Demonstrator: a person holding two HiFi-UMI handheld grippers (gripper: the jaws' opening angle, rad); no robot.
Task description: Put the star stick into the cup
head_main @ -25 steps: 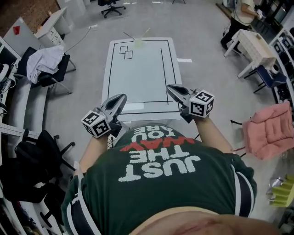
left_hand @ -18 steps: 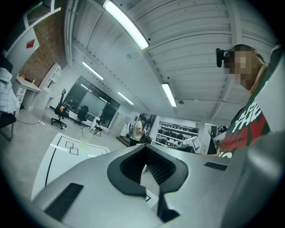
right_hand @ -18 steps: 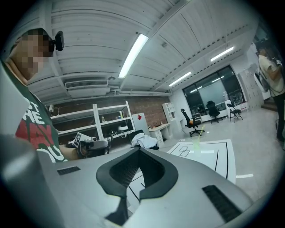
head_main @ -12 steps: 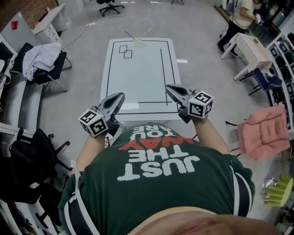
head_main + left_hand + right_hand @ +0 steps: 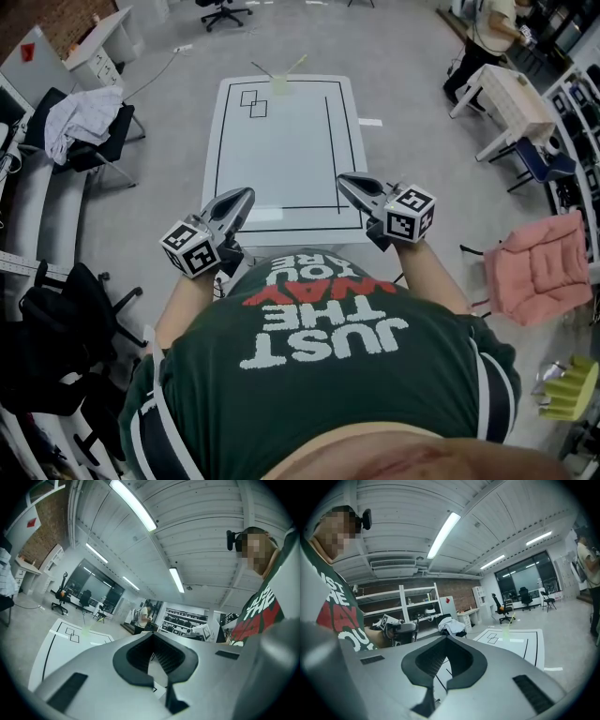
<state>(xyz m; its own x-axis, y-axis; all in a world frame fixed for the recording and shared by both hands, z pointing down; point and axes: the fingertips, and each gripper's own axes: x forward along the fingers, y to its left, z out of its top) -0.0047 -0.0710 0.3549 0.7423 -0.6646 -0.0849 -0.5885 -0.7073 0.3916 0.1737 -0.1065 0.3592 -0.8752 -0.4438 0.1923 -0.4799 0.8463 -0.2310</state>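
A pale green see-through cup (image 5: 281,85) stands at the far edge of the white table (image 5: 281,150). It also shows small in the right gripper view as the cup (image 5: 505,630). Two thin sticks lie beside it, a dark one (image 5: 263,70) to its left and a pale one (image 5: 297,65) to its right; I cannot make out a star on either. My left gripper (image 5: 246,195) and right gripper (image 5: 343,178) hover over the table's near edge, far from the cup. Both are shut with nothing between the jaws. Their tips meet in the left gripper (image 5: 151,634) and right gripper (image 5: 446,637) views.
Black lines and two small squares (image 5: 253,103) mark the tabletop. A black chair draped with clothes (image 5: 89,122) stands at the left and a pink chair (image 5: 544,267) at the right. A white desk (image 5: 514,96) and a person (image 5: 492,28) are at the back right.
The head view has shifted slightly. Both grippers stay where they were, still shut and empty.
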